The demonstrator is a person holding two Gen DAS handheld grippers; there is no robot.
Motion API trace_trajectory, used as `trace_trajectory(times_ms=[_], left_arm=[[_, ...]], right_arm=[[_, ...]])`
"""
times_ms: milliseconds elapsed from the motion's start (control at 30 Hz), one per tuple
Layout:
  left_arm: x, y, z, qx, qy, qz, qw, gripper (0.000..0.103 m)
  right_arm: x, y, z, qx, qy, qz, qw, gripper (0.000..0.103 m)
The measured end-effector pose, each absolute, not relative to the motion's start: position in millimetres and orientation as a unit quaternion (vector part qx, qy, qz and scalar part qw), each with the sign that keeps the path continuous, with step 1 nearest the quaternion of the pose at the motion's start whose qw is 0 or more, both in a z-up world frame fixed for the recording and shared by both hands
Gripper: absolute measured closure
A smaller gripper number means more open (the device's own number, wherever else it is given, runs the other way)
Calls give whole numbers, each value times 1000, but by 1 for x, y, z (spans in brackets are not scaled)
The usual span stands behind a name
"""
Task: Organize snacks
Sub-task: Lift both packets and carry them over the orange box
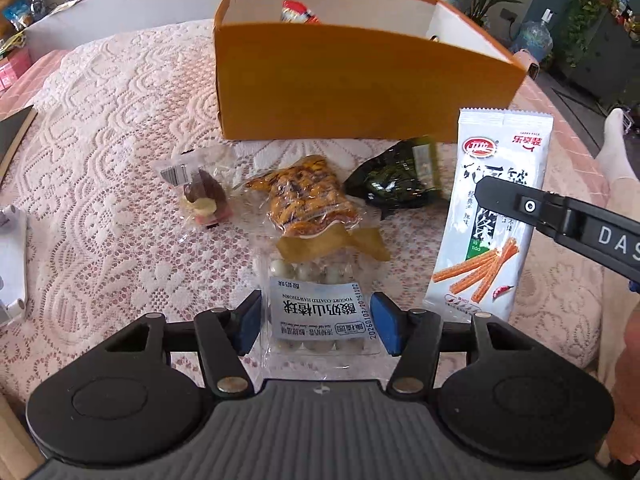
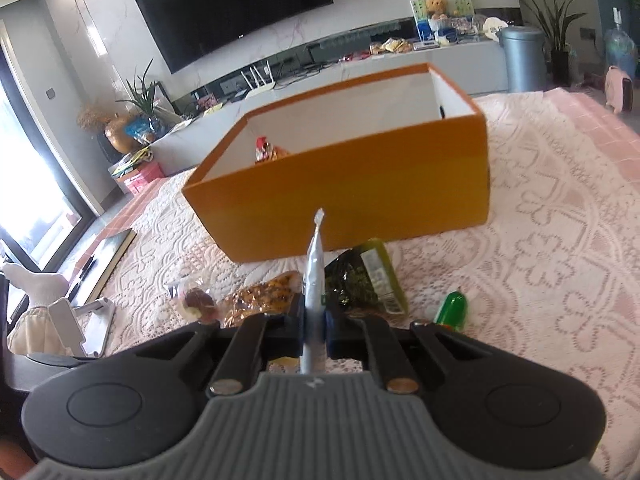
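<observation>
An orange box (image 1: 360, 84) stands on the lace-covered table, with a red snack packet (image 1: 298, 12) inside. My left gripper (image 1: 316, 326) is open, its blue pads on either side of a clear pack of yogurt hawthorn balls (image 1: 316, 316) lying on the cloth. My right gripper (image 2: 314, 330) is shut on a white spicy-strip packet (image 1: 492, 208), held upright above the table; in the right wrist view the packet (image 2: 314, 276) shows edge-on. An orange-yellow snack bag (image 1: 308, 200), a dark green packet (image 1: 396, 180) and a small clear candy bag (image 1: 200, 196) lie before the box.
A small green item (image 2: 452, 312) lies on the cloth right of the dark green packet (image 2: 360, 280). A white stand (image 2: 88, 320) sits at the table's left edge. The box (image 2: 360, 192) fills the middle; a TV and cabinet stand behind.
</observation>
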State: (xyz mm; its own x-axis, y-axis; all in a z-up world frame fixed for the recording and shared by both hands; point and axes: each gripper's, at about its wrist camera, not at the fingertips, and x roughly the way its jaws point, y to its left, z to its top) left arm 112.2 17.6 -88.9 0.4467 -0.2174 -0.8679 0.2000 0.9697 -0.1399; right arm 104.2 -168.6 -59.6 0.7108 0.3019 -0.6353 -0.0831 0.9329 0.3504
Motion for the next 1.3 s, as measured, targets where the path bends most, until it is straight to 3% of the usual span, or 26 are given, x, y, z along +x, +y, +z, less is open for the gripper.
trace_trajectory(times_ms=[333, 700, 1300], left_arm=[[84, 18, -62, -19, 495, -133, 858, 38], [58, 15, -4, -27, 416, -150, 896, 38], [114, -10, 46, -2, 347, -185, 919, 38]], right_arm=[[80, -180, -43, 150, 349, 98, 920, 97], [56, -189, -15, 154, 312, 106, 932, 97], [97, -200, 35, 109, 276, 120, 947, 98]])
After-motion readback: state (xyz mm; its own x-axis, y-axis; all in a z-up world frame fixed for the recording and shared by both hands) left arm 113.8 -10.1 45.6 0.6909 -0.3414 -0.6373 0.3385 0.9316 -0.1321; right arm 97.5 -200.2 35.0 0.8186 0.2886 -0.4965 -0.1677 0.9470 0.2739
